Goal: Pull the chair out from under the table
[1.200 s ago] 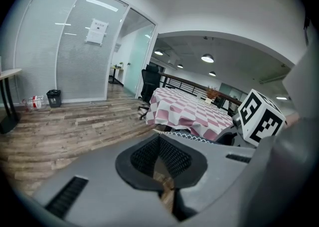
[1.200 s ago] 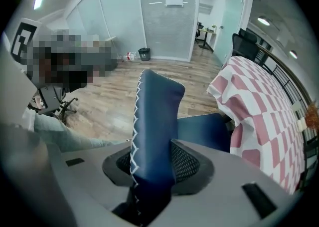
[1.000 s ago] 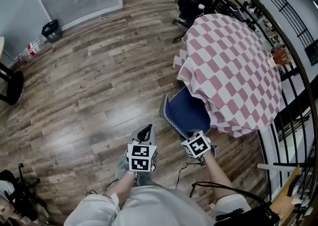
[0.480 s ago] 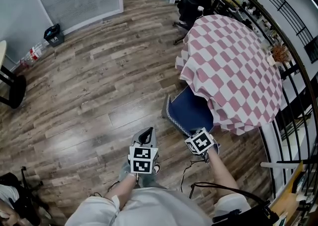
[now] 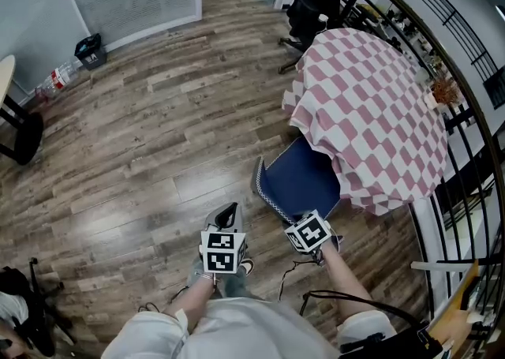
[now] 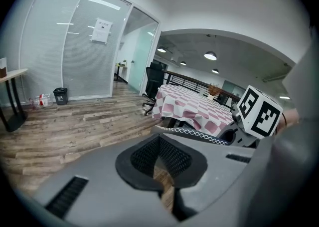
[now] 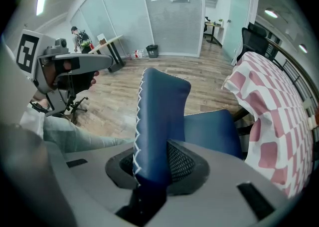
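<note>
Your right claw (image 7: pixel 153 166) is pinching the top edge of the blue chair (image 5: pixel 304 180) backrest (image 7: pixel 162 116); its jaws have just been closing onto it. Your left claw (image 6: pixel 160 157) is pressed together and empty, low centre in the head view, just left of the right one. The chair stands at centre frame, backrest towards you. Its seat is partly under the counter (image 5: pixel 371 113), whose pink checked cloth overhangs it.
</note>
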